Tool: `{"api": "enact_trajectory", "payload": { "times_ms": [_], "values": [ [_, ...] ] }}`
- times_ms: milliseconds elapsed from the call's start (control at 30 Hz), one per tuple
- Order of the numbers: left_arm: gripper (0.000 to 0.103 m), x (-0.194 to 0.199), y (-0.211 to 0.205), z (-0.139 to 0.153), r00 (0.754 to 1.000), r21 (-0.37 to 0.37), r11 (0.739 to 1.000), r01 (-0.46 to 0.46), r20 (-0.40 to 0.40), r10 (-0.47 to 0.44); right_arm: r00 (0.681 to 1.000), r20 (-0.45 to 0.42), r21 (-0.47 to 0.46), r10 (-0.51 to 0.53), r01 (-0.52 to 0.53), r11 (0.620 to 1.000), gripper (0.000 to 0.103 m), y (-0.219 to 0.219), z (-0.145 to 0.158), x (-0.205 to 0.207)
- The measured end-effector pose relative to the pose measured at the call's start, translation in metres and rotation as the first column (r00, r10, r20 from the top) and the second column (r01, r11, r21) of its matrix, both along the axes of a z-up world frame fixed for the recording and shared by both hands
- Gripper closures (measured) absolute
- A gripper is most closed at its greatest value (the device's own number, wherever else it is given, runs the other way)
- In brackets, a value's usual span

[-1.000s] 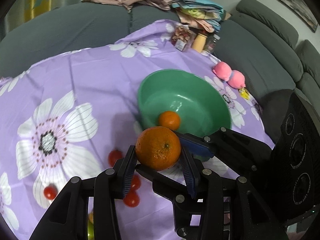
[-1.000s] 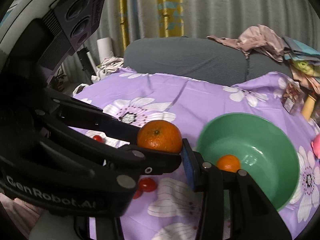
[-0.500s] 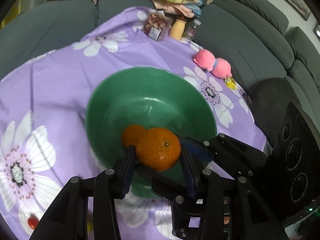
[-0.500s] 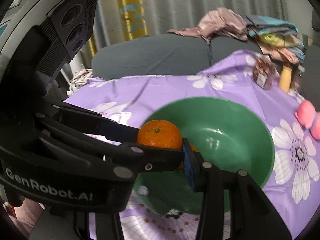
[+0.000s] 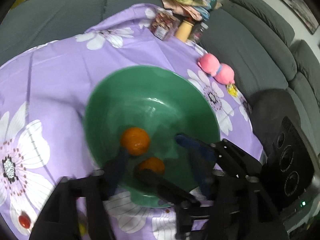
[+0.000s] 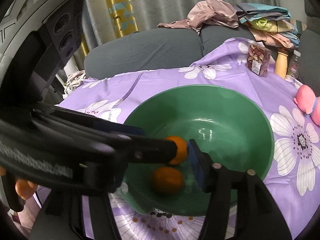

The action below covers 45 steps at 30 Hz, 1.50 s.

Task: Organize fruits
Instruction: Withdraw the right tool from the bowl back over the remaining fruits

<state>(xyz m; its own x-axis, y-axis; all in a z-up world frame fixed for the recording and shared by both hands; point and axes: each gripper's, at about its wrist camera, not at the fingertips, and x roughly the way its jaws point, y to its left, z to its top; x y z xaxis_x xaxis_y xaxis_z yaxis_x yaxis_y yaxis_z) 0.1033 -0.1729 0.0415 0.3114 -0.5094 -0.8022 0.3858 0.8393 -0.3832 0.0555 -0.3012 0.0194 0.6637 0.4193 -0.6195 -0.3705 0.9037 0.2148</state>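
A green bowl (image 5: 152,92) stands on the purple flowered cloth and also shows in the right wrist view (image 6: 236,104). Two oranges lie in it: one (image 5: 135,141) toward the left, one (image 5: 152,165) nearer me. In the right wrist view they are the upper orange (image 6: 179,150) and the lower orange (image 6: 168,180). My left gripper (image 5: 158,160) is open over the bowl, its blue pads (image 5: 118,166) apart, holding nothing. My right gripper (image 6: 170,156) hangs over the bowl beside it, jaws apart and empty. Motion blur softens both grippers.
A red cherry tomato (image 5: 24,220) lies on the cloth at the lower left. A pink plush toy (image 5: 218,70) sits right of the bowl. A snack bag (image 5: 163,25) and bottles (image 5: 186,31) stand at the far edge. A grey sofa (image 5: 250,46) surrounds the table.
The orange held between the grippers has dropped into the bowl next to the first orange. The left jaws have opened wide. Both grippers moved over the bowl.
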Motion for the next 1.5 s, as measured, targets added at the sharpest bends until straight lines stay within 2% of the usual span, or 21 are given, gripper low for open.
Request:
{"api": "enact_trajectory", "payload": {
  "times_ms": [133, 233, 367, 467, 567, 700, 833, 933, 1033, 1100, 1200, 1333, 1500],
  "values": [
    [0.026, -0.005, 0.022, 0.005, 0.998, -0.02, 0.998, -0.057, 0.012, 0.057, 1.0, 0.015, 0.022, -0.014, 0.014, 1.0, 0.028, -0.004, 0.002, -0.001],
    [0.016, -0.013, 0.045, 0.01, 0.992, -0.048, 0.992, -0.12, 0.031, 0.121, 0.999, 0.028, 0.026, -0.017, 0.017, 1.0, 0.021, -0.003, 0.003, -0.003],
    [0.01, -0.029, 0.085, 0.011, 0.975, -0.108, 0.97, -0.216, 0.033, 0.221, 0.999, 0.043, 0.058, -0.017, 0.014, 0.998, 0.011, -0.003, 0.005, -0.004],
    [0.003, -0.038, 0.113, 0.004, 0.962, -0.157, 0.95, -0.27, -0.006, 0.272, 0.999, 0.047, 0.122, 0.002, -0.008, 0.993, 0.004, -0.003, 0.006, -0.003],
    [0.003, -0.049, 0.144, -0.007, 0.933, -0.183, 0.916, -0.358, -0.046, 0.356, 0.997, 0.036, 0.212, 0.072, -0.078, 0.974, 0.003, 0.005, 0.006, -0.004],
    [0.003, -0.069, 0.178, -0.02, 0.899, -0.185, 0.88, -0.437, -0.073, 0.432, 0.982, 0.069, 0.211, 0.176, -0.187, 0.96, 0.001, 0.031, 0.011, -0.018],
    [0.003, -0.095, 0.197, -0.023, 0.878, -0.232, 0.854, -0.466, -0.001, 0.479, 0.942, 0.114, 0.198, 0.317, -0.334, 0.922, 0.001, 0.063, 0.018, -0.034],
    [0.003, -0.106, 0.205, -0.023, 0.883, -0.259, 0.857, -0.445, 0.031, 0.468, 0.917, 0.126, 0.195, 0.379, -0.397, 0.897, 0.0, 0.079, 0.019, -0.045],
    [0.002, -0.112, 0.213, -0.027, 0.891, -0.21, 0.873, -0.441, 0.017, 0.454, 0.896, 0.111, 0.182, 0.429, -0.443, 0.878, 0.0, 0.093, 0.012, -0.054],
    [0.002, -0.114, 0.22, -0.032, 0.886, -0.18, 0.87, -0.459, -0.017, 0.463, 0.887, 0.087, 0.159, 0.454, -0.462, 0.872, 0.0, 0.104, 0.004, -0.06],
    [0.002, -0.118, 0.226, -0.038, 0.882, -0.179, 0.865, -0.469, -0.033, 0.471, 0.879, 0.055, 0.14, 0.474, -0.477, 0.868, 0.0, 0.113, -0.004, -0.065],
    [0.003, -0.125, 0.229, -0.043, 0.885, -0.167, 0.87, -0.464, -0.037, 0.464, 0.882, 0.029, 0.156, 0.471, -0.469, 0.869, 0.0, 0.12, -0.011, -0.071],
    [0.002, -0.133, 0.233, -0.042, 0.892, -0.132, 0.884, -0.448, 0.0, 0.452, 0.895, -0.002, 0.157, 0.447, -0.441, 0.884, 0.0, 0.131, -0.018, -0.076]
  ]
}}
